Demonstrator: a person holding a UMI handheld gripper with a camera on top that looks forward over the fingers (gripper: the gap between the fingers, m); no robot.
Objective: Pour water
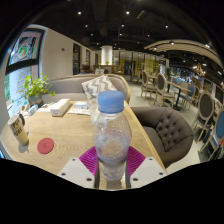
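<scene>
Your gripper [112,168] has the water bottle [112,135] right between its two fingers, and the magenta pads [135,160] sit against the bottle's lower body on both sides, so you are clamped on it. The bottle stands upright, clear plastic with a pale blue cap [111,101] at the top (the cap is on), and it rises straight up from the fingers, covering the middle of what you see ahead.

Below and beyond the bottle lies the wooden table [70,135]. On it, off to your left and well apart from the bottle, is a red round coaster [45,146]. Farther along on that side a white tissue box [61,106] rests near the table's far end, with a green potted plant [36,88] behind it by the window.

To your right, just past the table edge, stands a grey tufted armchair [170,130]. Beyond that is a café room with more chairs and ceiling lights.
</scene>
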